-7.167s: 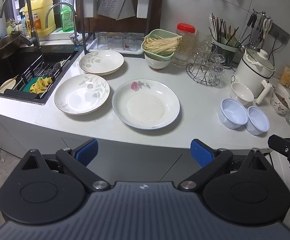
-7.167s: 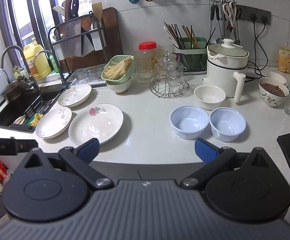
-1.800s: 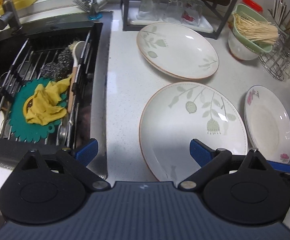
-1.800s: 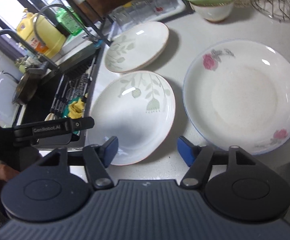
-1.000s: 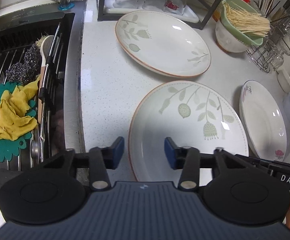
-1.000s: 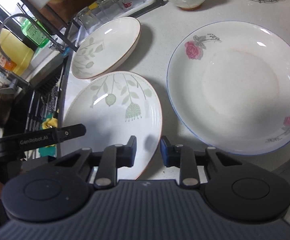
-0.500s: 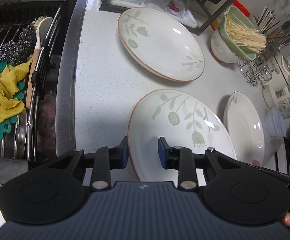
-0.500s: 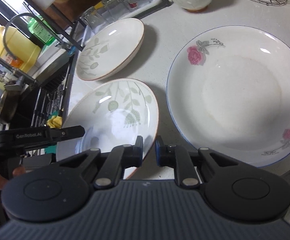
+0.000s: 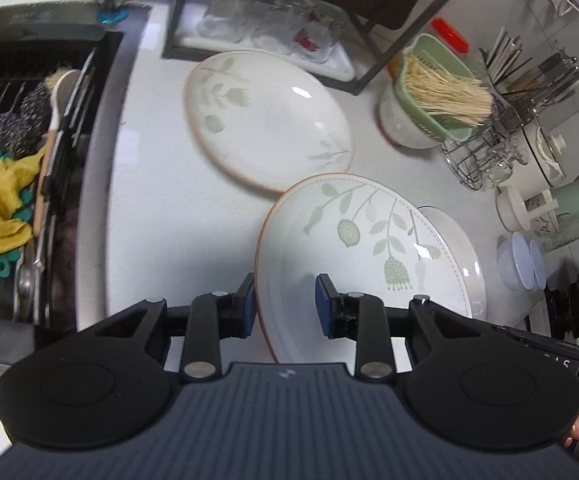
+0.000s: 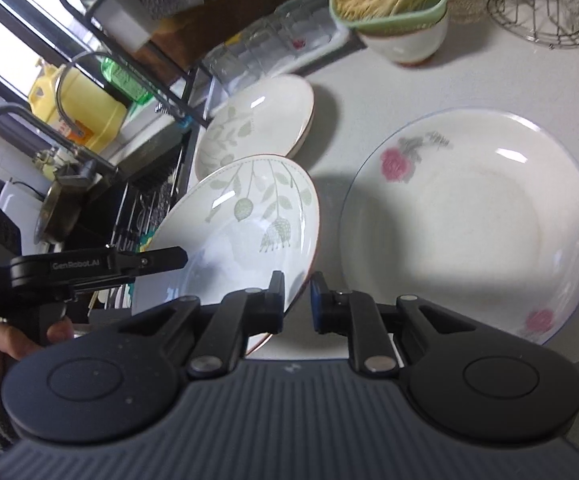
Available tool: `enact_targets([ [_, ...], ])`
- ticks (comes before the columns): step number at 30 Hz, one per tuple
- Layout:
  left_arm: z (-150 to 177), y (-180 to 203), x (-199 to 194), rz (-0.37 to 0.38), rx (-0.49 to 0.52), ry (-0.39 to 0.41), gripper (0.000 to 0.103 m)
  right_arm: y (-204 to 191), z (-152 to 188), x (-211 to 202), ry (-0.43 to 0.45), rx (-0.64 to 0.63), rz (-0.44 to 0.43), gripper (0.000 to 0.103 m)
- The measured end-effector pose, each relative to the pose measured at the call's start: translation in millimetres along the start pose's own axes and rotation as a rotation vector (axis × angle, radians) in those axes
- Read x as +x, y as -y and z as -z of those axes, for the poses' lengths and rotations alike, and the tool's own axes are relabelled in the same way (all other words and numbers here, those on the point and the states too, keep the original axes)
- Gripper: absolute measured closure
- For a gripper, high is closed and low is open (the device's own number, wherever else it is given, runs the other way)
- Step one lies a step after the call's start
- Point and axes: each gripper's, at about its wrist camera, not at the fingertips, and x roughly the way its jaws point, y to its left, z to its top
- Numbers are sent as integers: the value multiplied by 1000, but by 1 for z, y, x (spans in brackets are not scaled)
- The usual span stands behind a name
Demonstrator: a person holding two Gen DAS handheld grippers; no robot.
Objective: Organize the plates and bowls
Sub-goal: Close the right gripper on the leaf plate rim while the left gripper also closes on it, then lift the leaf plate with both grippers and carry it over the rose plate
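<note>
Lifting confirmed: I have the leaf plate (image 9: 361,248) off the table (image 9: 161,216), tilted. My left gripper (image 9: 285,304) and right gripper (image 10: 296,300), earlier wider, now pinch its near rim. It hangs partly over the rose plate (image 10: 469,216); stacking likely follows.

White green-leafed plate (image 9: 369,240), white pink-rose plate (image 10: 469,216)

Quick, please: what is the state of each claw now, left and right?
Left claw: closed on the near rim of the leaf plate.
Right claw: closed on the same leaf plate, at its rim.
</note>
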Motion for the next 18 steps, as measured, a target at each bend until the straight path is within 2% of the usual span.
enact_targets([
  [10, -2, 68, 42, 1, 69, -53, 69, 59, -13, -31, 48, 31, 18, 87],
  [14, -4, 85, 56, 14, 71, -69, 69, 76, -15, -39, 55, 37, 28, 87],
  [18, -2, 98, 71, -6, 86, -100, 69, 89, -17, -44, 53, 36, 31, 87],
])
